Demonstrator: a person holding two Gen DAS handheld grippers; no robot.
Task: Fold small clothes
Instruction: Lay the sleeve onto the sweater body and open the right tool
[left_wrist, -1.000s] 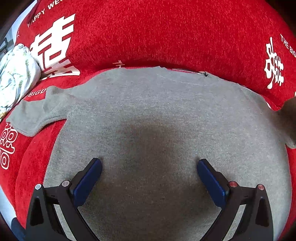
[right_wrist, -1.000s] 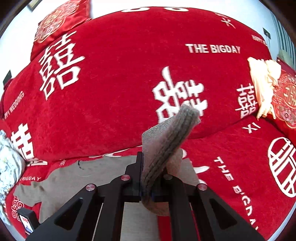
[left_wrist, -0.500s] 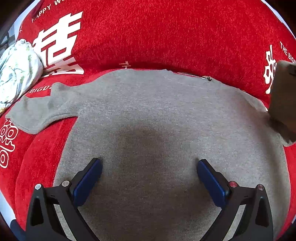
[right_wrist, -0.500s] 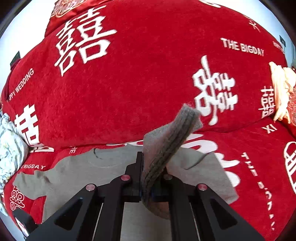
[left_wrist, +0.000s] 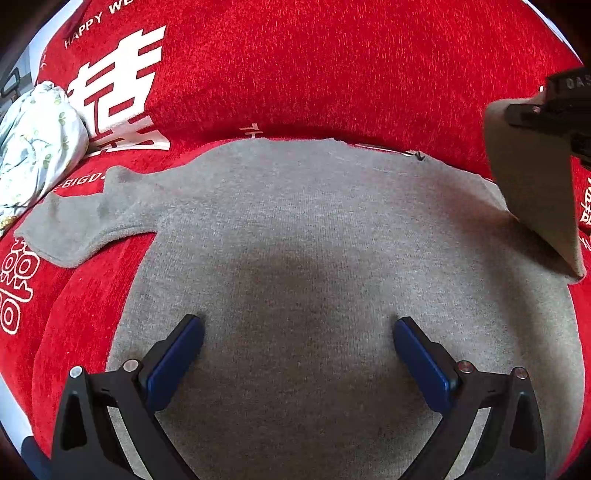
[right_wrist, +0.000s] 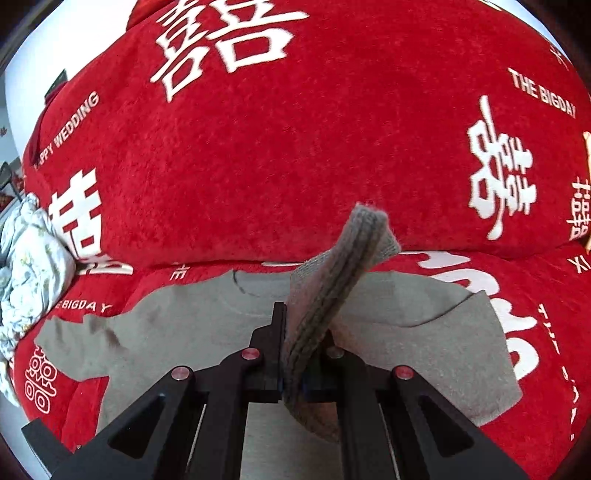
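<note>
A small grey knit sweater (left_wrist: 295, 229) lies flat on a red sofa seat, neck toward the backrest. Its left sleeve (left_wrist: 85, 225) stretches out to the left. My left gripper (left_wrist: 297, 332) hovers over the sweater's body, open, blue pads apart with only flat cloth under them. My right gripper (right_wrist: 299, 354) is shut on the ribbed cuff of the right sleeve (right_wrist: 340, 280), which sticks up between the fingers. In the left wrist view that lifted right sleeve (left_wrist: 535, 192) hangs at the right edge under the right gripper (left_wrist: 554, 107), over the sweater's right shoulder.
The red sofa backrest (right_wrist: 295, 147) with white lettering rises right behind the sweater. A crumpled pale floral cloth (left_wrist: 33, 147) lies at the left end of the seat; the same floral cloth (right_wrist: 26, 266) shows left in the right wrist view.
My right gripper has carried the sleeve leftward and down, in over the sweater's right side. The left gripper has stayed open in about the same place.
</note>
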